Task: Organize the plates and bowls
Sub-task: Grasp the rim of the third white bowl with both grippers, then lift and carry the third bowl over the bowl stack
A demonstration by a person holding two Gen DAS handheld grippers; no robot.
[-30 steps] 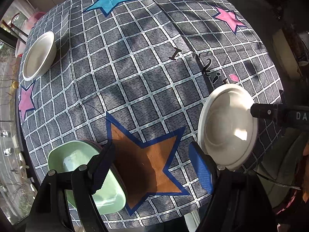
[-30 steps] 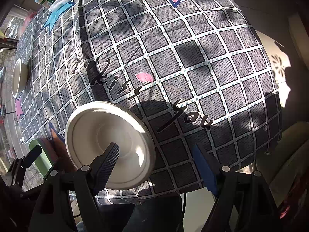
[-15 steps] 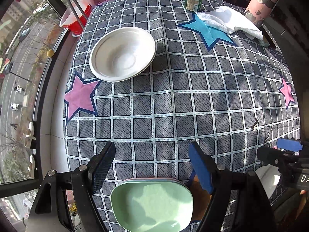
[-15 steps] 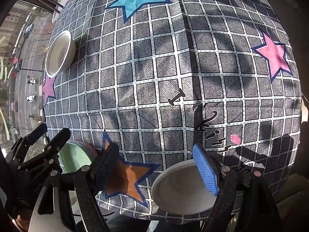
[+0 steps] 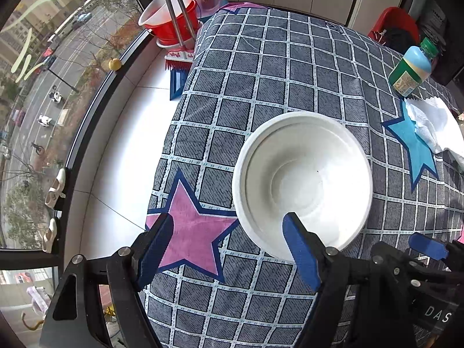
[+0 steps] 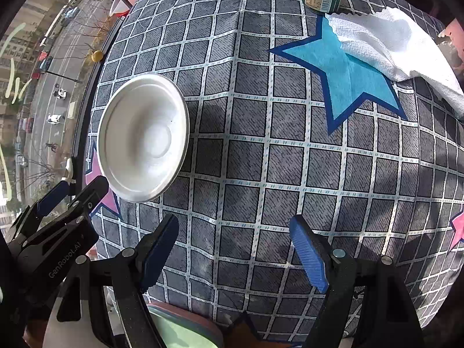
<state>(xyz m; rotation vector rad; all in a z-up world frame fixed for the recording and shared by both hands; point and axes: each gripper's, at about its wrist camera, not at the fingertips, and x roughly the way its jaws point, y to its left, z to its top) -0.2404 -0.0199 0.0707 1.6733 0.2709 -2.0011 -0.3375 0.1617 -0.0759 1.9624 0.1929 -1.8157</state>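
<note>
A white bowl (image 5: pixel 304 179) sits upright on the checked tablecloth near the table's window-side edge; it also shows in the right wrist view as the white bowl (image 6: pixel 143 137). My left gripper (image 5: pixel 229 249) hovers open above the bowl's near rim, one blue pad over the rim and the other over the pink star (image 5: pixel 191 232). My right gripper (image 6: pixel 235 249) is open over bare cloth, to the right of the bowl and apart from it. A stack of green and pink plates (image 6: pixel 179 329) peeks out at the bottom edge of the right wrist view.
A green bottle (image 5: pixel 411 69) and a white cloth (image 5: pixel 435 124) lie at the far right of the table. A red bucket with a mop (image 5: pixel 171 23) stands on the floor by the window. The table edge drops to white floor tiles (image 5: pixel 127 150) at left.
Both grippers have swept across the table from the white plate and the green plates toward the white bowl by the window. The bowl now fills the left wrist view. Both stayed open.
</note>
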